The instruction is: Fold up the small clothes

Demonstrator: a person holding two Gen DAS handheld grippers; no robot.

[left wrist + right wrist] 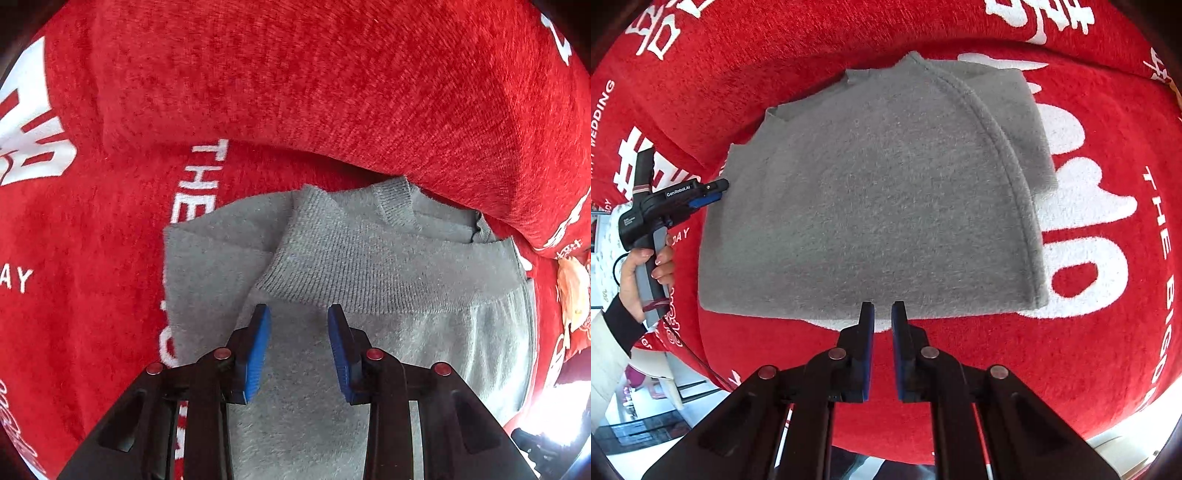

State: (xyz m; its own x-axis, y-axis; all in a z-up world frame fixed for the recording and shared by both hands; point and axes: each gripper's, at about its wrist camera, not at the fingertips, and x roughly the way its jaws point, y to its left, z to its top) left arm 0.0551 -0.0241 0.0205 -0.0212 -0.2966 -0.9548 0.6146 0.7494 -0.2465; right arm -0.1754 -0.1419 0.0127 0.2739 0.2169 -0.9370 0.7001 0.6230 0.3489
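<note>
A small grey knitted sweater [868,203] lies folded into a compact shape on a red cloth [997,369] with white lettering. In the left wrist view its ribbed band [388,288] and collar [395,203] face up. My left gripper [299,310] hovers over the sweater [295,406], jaws partly apart with nothing between the blue pads. From the right wrist view, the left gripper [718,188] sits at the sweater's left edge, held by a hand [635,273]. My right gripper [882,306] is shut and empty just off the sweater's near edge.
A thick red fold or cushion [332,92] rises right behind the sweater and overlaps its far edge. The red-covered surface drops off at the near left, where a room floor [646,406] shows. A pale object [572,291] lies at the far right.
</note>
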